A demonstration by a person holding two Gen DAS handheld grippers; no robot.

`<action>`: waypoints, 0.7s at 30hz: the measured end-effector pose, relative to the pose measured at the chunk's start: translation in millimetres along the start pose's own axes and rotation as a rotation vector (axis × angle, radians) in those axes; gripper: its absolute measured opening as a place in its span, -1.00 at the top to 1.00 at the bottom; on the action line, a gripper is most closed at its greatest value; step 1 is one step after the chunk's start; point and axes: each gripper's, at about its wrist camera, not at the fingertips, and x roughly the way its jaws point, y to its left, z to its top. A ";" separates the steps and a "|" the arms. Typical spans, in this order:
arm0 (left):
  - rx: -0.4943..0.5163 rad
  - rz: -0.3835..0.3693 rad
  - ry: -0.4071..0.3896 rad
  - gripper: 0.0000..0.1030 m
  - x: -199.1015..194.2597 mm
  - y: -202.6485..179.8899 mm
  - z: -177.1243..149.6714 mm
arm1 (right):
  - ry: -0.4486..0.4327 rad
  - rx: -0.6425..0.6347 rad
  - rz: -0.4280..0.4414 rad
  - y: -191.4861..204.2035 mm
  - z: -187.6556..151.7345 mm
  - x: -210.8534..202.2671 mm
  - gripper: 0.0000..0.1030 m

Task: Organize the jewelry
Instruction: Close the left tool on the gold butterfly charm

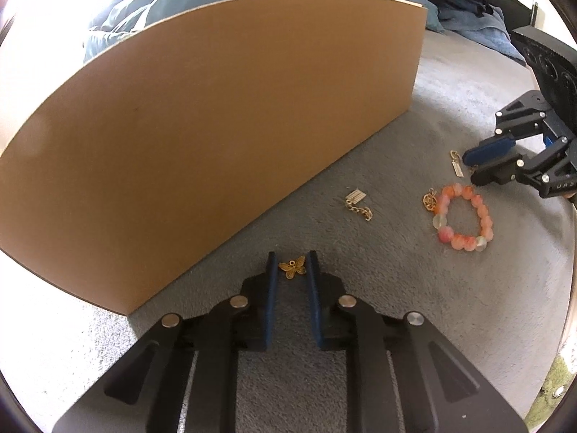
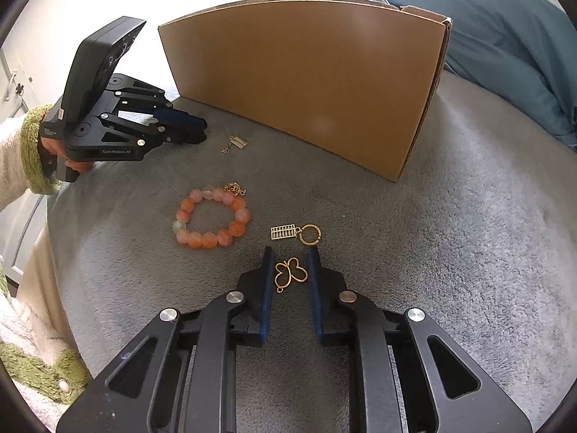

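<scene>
A small gold filigree butterfly charm (image 1: 293,267) lies on the grey blanket between the fingertips of my left gripper (image 1: 291,265), which is open around it. A gold outline butterfly pendant (image 2: 290,271) lies between the fingertips of my right gripper (image 2: 290,261), also open. An orange bead bracelet (image 2: 212,218) with a gold charm (image 2: 235,188) lies in the middle; it also shows in the left wrist view (image 1: 463,218). A gold abacus charm on a ring (image 2: 295,233) lies just ahead of the right gripper. A second small abacus charm with chain (image 1: 357,204) lies near the box.
A tall cardboard box (image 2: 306,79) stands on the blanket behind the jewelry; it fills the left wrist view (image 1: 202,144). A teal duvet (image 2: 505,43) is bunched behind it. The blanket edge drops off at the left in the right wrist view.
</scene>
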 end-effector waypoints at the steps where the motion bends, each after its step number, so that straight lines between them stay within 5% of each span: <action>1: -0.005 -0.005 -0.002 0.72 -0.8 -0.6 0.3 | -0.001 0.002 0.002 -0.9 -0.3 -1.0 0.69; 21: -0.012 0.022 -0.053 0.72 -35.2 -7.9 -4.2 | -0.030 0.000 -0.018 -2.6 -4.5 -22.6 0.69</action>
